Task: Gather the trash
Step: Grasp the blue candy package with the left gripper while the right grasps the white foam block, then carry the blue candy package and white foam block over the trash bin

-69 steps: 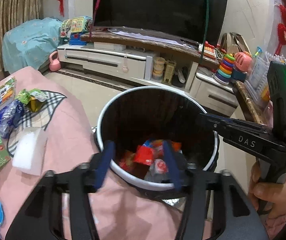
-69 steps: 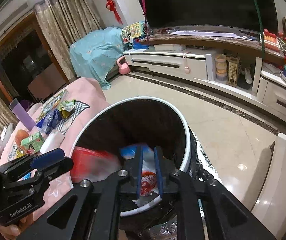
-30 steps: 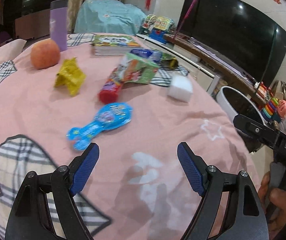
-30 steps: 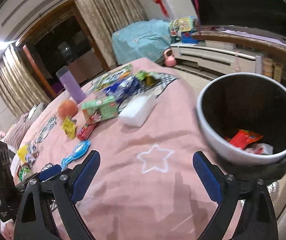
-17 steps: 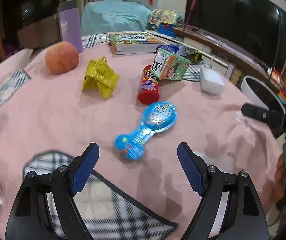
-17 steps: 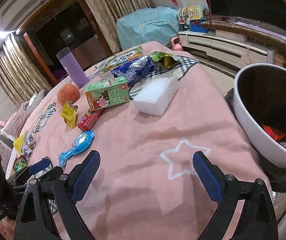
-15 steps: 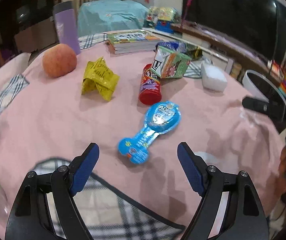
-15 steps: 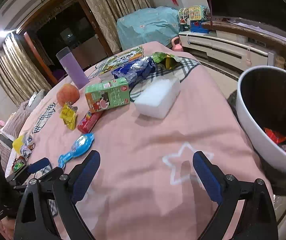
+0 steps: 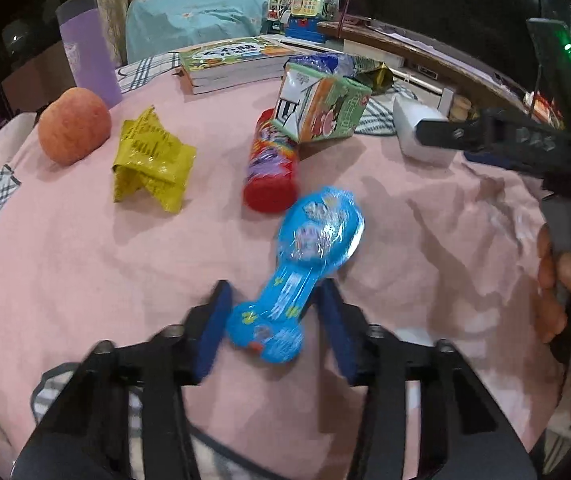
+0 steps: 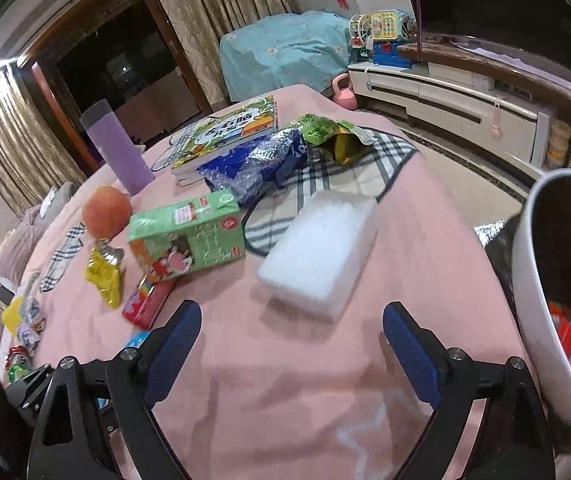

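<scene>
Swung off the white-rimmed trash bin (image 10: 541, 280), dropped over the pink cloth; left gripper (image 9: 273, 316) narrowed around the blue plastic spoon-shaped wrapper (image 9: 297, 268), pads not yet pressing. Right gripper (image 10: 289, 344) held wide, empty. Judged: pickup step; next, squeeze, lift, carry binward.

blur: left gripper (image 9: 271, 320) fingers smeared, contact with blue wrapper (image 9: 297, 268) unclear | cut off: trash bin (image 10: 533, 280) at right edge | hidden: white block (image 9: 413, 128) partly behind right gripper (image 9: 485, 136)
</scene>
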`<move>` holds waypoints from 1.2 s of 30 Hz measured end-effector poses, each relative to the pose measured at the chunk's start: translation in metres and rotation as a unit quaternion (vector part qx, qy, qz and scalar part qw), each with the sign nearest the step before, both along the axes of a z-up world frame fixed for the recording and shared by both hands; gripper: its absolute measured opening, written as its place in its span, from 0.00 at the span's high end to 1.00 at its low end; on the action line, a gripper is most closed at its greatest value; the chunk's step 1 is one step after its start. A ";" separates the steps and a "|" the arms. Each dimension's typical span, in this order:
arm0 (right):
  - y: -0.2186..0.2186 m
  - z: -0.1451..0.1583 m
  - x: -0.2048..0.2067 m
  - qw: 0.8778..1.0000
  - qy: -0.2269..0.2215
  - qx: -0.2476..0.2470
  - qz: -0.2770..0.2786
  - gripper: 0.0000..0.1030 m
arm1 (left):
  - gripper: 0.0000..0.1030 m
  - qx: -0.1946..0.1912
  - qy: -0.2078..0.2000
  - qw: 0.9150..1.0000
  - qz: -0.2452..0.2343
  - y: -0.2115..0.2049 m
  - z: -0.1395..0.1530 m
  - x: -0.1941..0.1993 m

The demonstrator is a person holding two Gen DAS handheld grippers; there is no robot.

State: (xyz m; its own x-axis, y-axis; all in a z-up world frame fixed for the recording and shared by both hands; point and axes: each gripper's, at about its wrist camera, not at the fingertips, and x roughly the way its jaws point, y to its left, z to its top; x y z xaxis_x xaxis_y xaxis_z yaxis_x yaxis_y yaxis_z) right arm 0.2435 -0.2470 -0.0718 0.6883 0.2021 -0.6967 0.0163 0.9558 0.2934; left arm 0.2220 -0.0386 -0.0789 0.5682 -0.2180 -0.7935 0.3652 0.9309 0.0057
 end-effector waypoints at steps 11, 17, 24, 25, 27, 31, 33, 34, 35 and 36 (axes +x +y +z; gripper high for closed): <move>-0.006 -0.009 0.015 1.000 0.017 -0.008 0.000 0.46 | 0.69 -0.078 0.024 0.996 0.032 -0.014 0.004 0.014; -0.016 -0.002 -0.020 1.000 -0.003 0.020 0.014 0.47 | 0.69 -0.101 0.032 0.994 0.031 -0.023 0.005 0.006; -0.026 0.007 -0.061 0.999 -0.016 0.035 0.022 0.47 | 0.69 -0.113 0.036 0.993 0.023 -0.037 0.007 -0.006; -0.027 0.007 -0.067 0.999 -0.017 0.036 0.021 0.47 | 0.69 -0.111 0.034 0.993 0.020 -0.041 0.008 -0.009; -0.029 0.008 -0.074 0.999 -0.017 0.037 0.022 0.47 | 0.69 -0.111 0.033 0.993 0.015 -0.045 0.010 -0.013; -0.031 0.006 -0.087 0.999 -0.018 0.033 0.025 0.47 | 0.69 -0.101 0.027 0.995 0.004 -0.057 0.012 -0.020; -0.032 0.002 -0.089 0.999 -0.011 0.029 0.028 0.46 | 0.69 -0.089 0.023 0.996 0.004 -0.060 0.010 -0.023; -0.032 0.000 -0.090 0.999 -0.008 0.025 0.027 0.46 | 0.69 -0.086 0.021 0.996 0.005 -0.060 0.010 -0.023; -0.034 -0.002 -0.092 0.999 -0.005 0.023 0.028 0.44 | 0.69 -0.085 0.022 0.996 0.006 -0.060 0.009 -0.023; -0.035 -0.004 -0.092 0.999 0.000 0.023 0.027 0.42 | 0.69 -0.083 0.023 0.996 0.007 -0.059 0.009 -0.023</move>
